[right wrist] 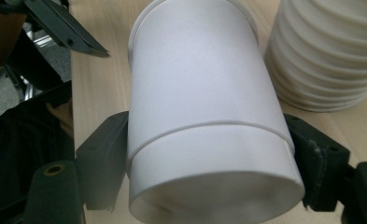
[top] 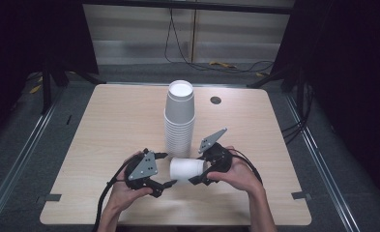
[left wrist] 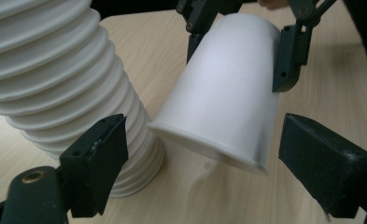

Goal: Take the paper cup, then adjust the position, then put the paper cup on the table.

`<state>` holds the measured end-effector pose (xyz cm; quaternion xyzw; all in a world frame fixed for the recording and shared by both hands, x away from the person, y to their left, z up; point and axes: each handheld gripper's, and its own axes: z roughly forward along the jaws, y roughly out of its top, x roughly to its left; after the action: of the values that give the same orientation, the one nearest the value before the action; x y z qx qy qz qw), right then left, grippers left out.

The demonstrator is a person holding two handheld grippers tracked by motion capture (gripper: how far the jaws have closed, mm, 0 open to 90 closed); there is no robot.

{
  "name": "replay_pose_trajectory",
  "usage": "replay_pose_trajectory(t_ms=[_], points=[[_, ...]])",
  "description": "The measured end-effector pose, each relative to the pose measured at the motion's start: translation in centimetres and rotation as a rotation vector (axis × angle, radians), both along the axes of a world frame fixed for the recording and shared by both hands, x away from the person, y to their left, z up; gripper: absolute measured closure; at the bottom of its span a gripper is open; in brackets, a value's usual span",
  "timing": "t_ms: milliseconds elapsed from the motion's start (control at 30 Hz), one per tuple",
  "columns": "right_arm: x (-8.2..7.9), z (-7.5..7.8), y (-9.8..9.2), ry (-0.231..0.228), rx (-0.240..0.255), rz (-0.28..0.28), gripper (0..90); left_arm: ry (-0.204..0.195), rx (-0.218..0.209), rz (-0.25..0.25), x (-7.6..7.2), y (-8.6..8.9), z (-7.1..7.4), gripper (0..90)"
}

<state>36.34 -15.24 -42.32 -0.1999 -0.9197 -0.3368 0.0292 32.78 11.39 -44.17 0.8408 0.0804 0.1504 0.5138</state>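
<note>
A single white paper cup (top: 187, 169) lies on its side just above the table, near the front edge. My right gripper (top: 197, 166) is shut on it near its base, one jaw on each side (right wrist: 209, 154). The cup's open rim (left wrist: 209, 149) points toward my left gripper (top: 166, 169), which is open. Its jaws stand on either side of the rim end without touching it (left wrist: 209, 163). Across the cup, one of the right gripper's fingers (left wrist: 288, 60) presses on the wall. A tall stack of upside-down white cups (top: 179, 116) stands just behind.
The wooden table (top: 110, 121) has a round cable hole (top: 215, 100) at the back right. The stack's ribbed rims (left wrist: 55, 84) sit close to my left jaw, and the same stack (right wrist: 330, 56) is beside the held cup. Cables lie on the floor beyond.
</note>
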Motion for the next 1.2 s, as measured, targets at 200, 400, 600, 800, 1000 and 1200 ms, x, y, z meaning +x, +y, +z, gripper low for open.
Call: replay_pose_trajectory(t_ms=[200, 400, 600, 800, 1000, 1200], points=[[-0.5, 0.1, -1.1, -0.022, 0.079, -0.037, 23.4, 0.032, -0.034, 0.015, -0.3, 0.4, -0.6, 15.6], [-0.7, -0.3, -2.0, -0.061, 0.129, -0.066, 23.5, 0.045, -0.062, 0.042, -0.3, 0.7, -0.9, 15.8], [-0.8, -0.5, -2.2, -0.083, 0.174, -0.073, 23.5, 0.077, -0.111, 0.046, -0.5, 0.8, -1.6, 16.1], [-1.1, -0.9, -2.3, -0.093, 0.211, -0.077, 23.4, 0.088, -0.158, 0.032, -0.5, 1.2, -1.9, 16.1], [-1.2, -1.2, -2.3, -0.087, 0.275, -0.076, 23.4, 0.104, -0.196, 0.052, -0.6, 1.4, -2.6, 15.7], [-1.3, -1.8, -2.1, -0.107, 0.320, -0.083, 23.5, 0.129, -0.219, 0.077, -0.8, 1.7, -3.1, 15.5]])
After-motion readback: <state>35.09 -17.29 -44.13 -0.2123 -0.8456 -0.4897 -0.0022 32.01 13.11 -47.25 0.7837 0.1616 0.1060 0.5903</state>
